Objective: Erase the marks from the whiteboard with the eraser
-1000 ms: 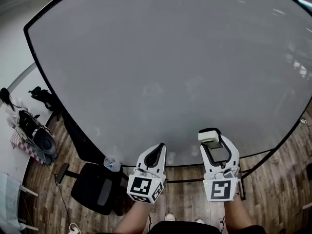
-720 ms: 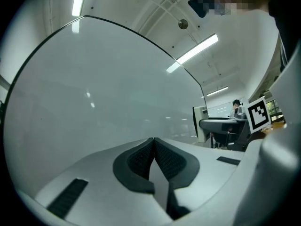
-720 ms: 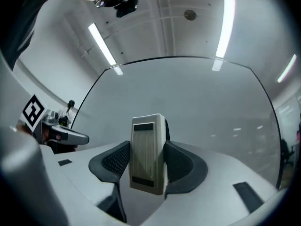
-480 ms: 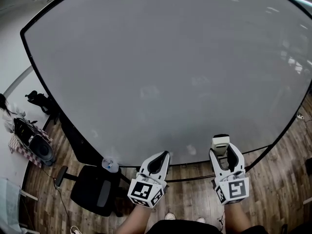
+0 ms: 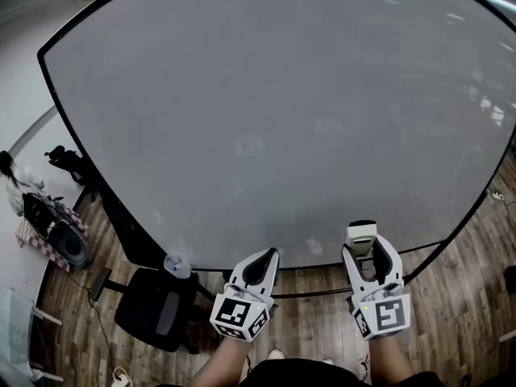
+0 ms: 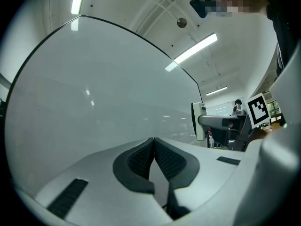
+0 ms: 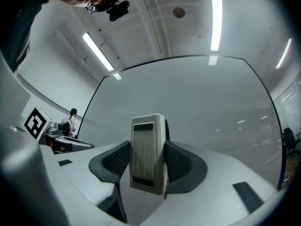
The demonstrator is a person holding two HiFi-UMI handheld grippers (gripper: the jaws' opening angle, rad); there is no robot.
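My left claw (image 5: 266,255): white shell. Its pads (image 6: 140,160) are black with a fine ribbed pattern, and its cube bears black squares on white. My right claw (image 5: 362,247) is coloured alike: white shell, black ribbed pads (image 7: 116,160), and a black-on-white square pattern on the cube. Eraser (image 7: 148,149): cream, with a finely ridged face and a black strip at each end. Whiteboard (image 5: 274,111): uniform pale grey with a thin black frame. Floor (image 5: 322,329): brown wood-grain planks. Chair (image 5: 153,313): black.

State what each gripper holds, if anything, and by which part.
The right gripper holds the eraser, jaws clamped on its two long sides. The left gripper is shut on nothing.
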